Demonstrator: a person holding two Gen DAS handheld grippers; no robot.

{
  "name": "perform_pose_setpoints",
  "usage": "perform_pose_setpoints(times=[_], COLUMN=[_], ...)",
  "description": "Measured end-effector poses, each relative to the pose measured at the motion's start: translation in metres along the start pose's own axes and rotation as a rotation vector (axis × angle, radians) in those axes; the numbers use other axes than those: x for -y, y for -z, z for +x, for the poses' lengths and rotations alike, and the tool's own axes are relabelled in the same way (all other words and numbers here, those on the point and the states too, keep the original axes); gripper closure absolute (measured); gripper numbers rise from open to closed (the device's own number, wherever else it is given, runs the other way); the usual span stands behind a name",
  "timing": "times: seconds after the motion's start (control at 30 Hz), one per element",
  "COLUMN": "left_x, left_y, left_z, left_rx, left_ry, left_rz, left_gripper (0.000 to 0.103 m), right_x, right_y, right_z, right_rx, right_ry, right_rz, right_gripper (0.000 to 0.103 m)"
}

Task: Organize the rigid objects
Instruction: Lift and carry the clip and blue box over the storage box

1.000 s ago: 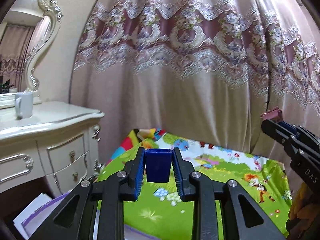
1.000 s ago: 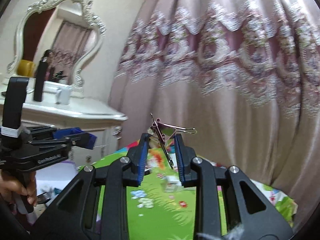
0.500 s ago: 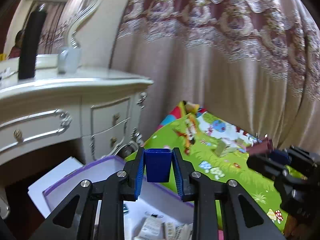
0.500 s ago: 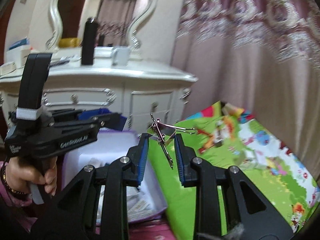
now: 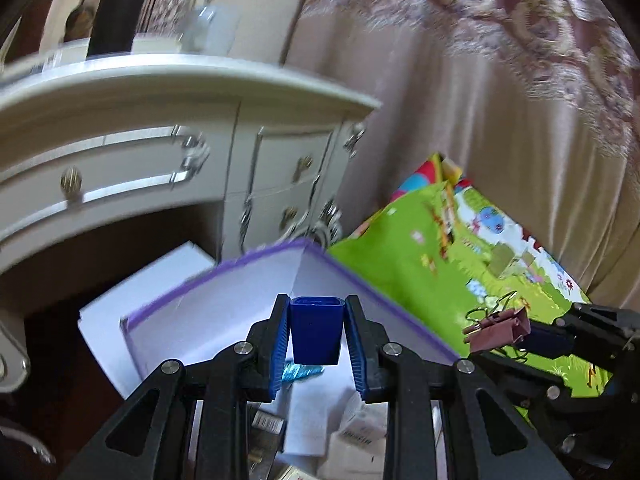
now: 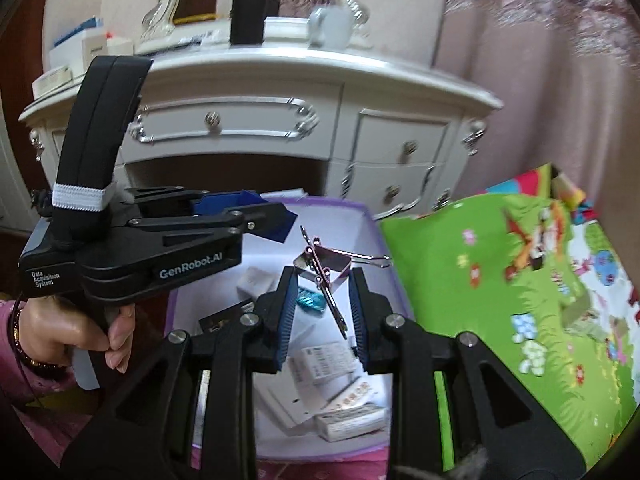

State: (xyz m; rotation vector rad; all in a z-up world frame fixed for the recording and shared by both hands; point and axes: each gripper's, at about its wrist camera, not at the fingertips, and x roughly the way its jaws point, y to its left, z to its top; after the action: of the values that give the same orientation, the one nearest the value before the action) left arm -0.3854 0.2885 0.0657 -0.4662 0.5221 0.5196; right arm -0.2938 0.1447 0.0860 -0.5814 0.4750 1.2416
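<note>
My left gripper point(image 5: 316, 330) is shut on a small blue rectangular cap point(image 5: 316, 332), held over a white box with a purple rim point(image 5: 224, 270). My right gripper point(image 6: 323, 280) is shut on a pink binder clip point(image 6: 325, 262) with its wire handles sticking out. In the right wrist view, the left gripper point(image 6: 276, 220) is seen from the side above the same box point(image 6: 374, 236), a hand point(image 6: 76, 332) on its grip. The clip point(image 5: 500, 330) shows at the right of the left wrist view.
The box holds several small packets and white cartons point(image 6: 344, 392). A cream dressing table point(image 6: 280, 120) with drawers and a mirror stands behind it. A bright green play mat point(image 6: 500, 280) lies to the right, and a pink curtain point(image 5: 500, 100) hangs beyond.
Both grippers have swung down and to the left, from facing the curtain to hanging over the box. Each still holds the same thing.
</note>
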Motion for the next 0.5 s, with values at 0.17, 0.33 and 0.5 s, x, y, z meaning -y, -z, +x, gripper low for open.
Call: perform_pose_setpoints(times=[0.17,0.33,0.5], left_x=[-0.020,-0.036,-0.043], left_y=[0.007,0.010,0.011], left_z=[0.015,0.026,0.032], left_rx=[-0.068,-0.115,-0.140], left_ry=[-0.030,-0.030,-0.067], left_rz=[-0.036,-0.102,-0.108], left_gripper=[0.075,0.075,0.075], right_x=[-0.007,-0.005,-0.003], right_y=[0.004,0.015,0.020], right_z=[0.036,0.056,0.072], right_rx=[-0.101,-0.154,-0.195], right_ry=[-0.062,-0.116,-0.157], right_rz=[0.002,0.040,0.049], right_gripper=[0.073,0.073,0.073])
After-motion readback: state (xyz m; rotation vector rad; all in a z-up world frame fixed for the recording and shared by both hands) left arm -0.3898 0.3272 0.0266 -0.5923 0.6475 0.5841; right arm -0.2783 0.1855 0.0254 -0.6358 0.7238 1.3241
